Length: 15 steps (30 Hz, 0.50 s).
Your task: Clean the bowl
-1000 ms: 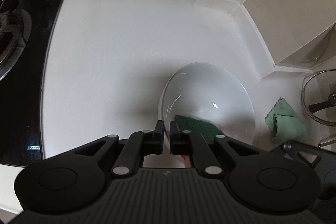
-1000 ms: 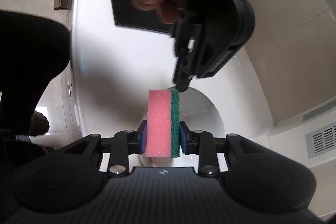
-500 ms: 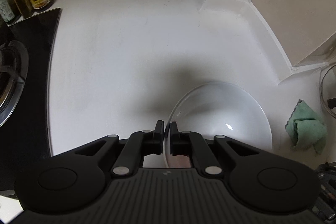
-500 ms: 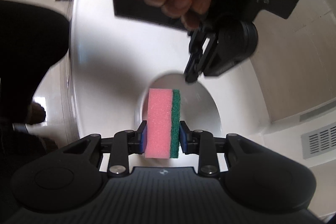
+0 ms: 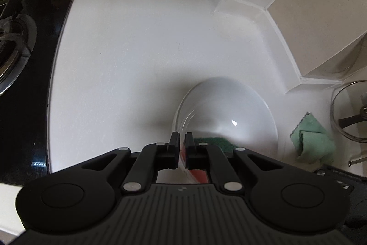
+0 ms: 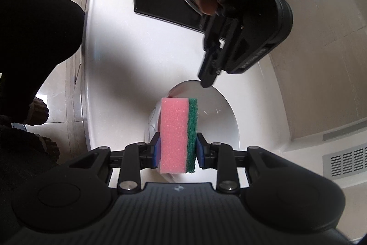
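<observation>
White bowl (image 5: 226, 111) near the counter's (image 5: 137, 49) right edge: left gripper (image 5: 181, 141) pinches its rim; right gripper (image 6: 176, 148) clamps the pink-and-green sponge (image 6: 177, 134).

Glossy white ceramic bowl (image 5: 229, 111): smooth, one sharp highlight on its inner wall. White countertop (image 5: 137, 49) reads smooth, satin. My sponge (image 6: 179, 134): porous pink foam, coarse green scouring layer. Folded green cloth (image 5: 312, 139), soft and matt. My black plastic right gripper (image 6: 176, 148): matt, ribbed body. Black glass hob (image 5: 27, 84), glossy.
</observation>
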### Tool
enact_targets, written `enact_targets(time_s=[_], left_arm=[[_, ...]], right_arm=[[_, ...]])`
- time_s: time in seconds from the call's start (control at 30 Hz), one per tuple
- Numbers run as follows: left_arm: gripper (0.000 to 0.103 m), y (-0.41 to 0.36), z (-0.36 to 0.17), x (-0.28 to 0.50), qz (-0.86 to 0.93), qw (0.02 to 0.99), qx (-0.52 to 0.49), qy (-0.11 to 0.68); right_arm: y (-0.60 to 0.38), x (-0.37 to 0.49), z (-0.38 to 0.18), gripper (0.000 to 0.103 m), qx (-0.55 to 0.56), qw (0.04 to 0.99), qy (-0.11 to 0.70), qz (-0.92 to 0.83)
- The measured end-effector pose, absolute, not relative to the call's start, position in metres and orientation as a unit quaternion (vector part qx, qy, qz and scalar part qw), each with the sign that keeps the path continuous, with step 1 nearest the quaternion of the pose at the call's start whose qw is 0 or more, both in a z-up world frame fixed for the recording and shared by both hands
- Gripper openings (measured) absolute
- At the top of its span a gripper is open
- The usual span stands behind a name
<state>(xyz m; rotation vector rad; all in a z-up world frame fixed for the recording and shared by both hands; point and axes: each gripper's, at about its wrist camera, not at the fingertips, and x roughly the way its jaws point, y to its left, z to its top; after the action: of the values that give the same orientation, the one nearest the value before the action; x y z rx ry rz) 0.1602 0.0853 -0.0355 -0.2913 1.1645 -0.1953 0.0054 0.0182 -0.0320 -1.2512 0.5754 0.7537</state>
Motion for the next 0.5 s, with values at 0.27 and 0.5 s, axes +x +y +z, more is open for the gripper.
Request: enact_targets(time_s=[0.27,0.5], left_arm=[[0.000,0.076,-0.043,0.168,-0.078,0.814,-0.139,0.558],[0.000,0.085,-0.034,0.164,-0.063,0.819,-0.137,0.554]], right_arm=[[0.024,0.004,-0.032,0.026,-0.563,0.712,0.259,0.331],[0.018,0.005,-0.033,0.026,-0.550,0.716,0.266,0.337]])
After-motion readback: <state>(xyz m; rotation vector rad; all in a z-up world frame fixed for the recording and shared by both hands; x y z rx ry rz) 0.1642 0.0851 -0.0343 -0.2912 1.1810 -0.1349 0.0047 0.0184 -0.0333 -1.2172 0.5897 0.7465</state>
